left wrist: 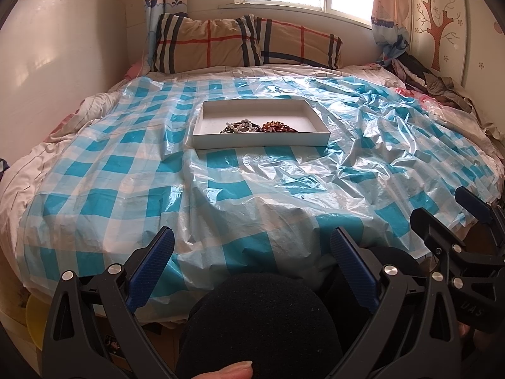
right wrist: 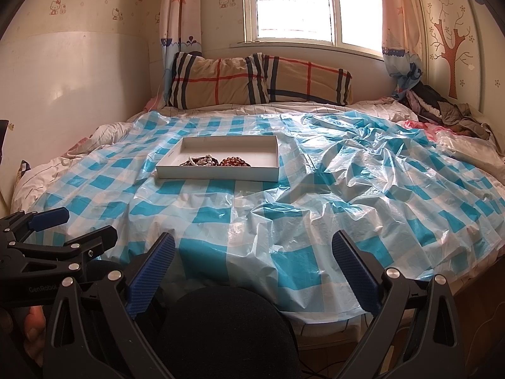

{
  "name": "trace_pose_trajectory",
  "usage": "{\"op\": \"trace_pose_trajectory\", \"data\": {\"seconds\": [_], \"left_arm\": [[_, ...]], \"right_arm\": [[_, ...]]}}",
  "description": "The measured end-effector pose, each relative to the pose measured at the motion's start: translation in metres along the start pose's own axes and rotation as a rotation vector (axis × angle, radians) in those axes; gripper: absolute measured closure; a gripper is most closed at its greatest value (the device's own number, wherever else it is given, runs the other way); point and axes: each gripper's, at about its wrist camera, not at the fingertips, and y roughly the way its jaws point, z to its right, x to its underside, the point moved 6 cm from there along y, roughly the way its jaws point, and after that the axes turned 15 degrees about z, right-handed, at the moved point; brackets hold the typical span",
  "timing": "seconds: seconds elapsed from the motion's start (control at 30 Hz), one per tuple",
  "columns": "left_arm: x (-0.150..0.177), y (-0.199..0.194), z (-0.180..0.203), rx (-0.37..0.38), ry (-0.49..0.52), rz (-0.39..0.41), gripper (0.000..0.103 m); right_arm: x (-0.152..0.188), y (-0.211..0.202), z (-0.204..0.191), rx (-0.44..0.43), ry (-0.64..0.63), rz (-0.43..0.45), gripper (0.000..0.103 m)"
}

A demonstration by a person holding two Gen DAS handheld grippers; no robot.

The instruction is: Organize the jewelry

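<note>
My left gripper [left wrist: 252, 265] low at near bed edge, jaws wide, nothing between. White shallow box [left wrist: 202, 117] sits ahead mid-bed on blue-checked plastic sheet [left wrist: 126, 164], well apart from both grippers. Inside box, near front wall, left to right: dark bead bracelet [left wrist: 226, 130], white bead bracelet [left wrist: 243, 126], amber bead bracelet [left wrist: 277, 126], bunched touching. My right gripper [right wrist: 254, 265] beside left, jaws wide, empty. Plaid pillows [left wrist: 208, 44] behind, at headboard.

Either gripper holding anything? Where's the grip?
Nothing held. Left gripper and right gripper are open; bracelets lie in the tray.
</note>
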Motion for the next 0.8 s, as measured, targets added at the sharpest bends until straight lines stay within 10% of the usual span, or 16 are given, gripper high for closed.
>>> {"op": "trace_pose_trajectory", "data": {"seconds": [0.8], "left_arm": [[-0.007,-0.007,0.002,-0.005,0.026,0.007,0.008]], "right_arm": [[-0.001,0.000,0.000,-0.001,0.001,0.000,0.007]]}}
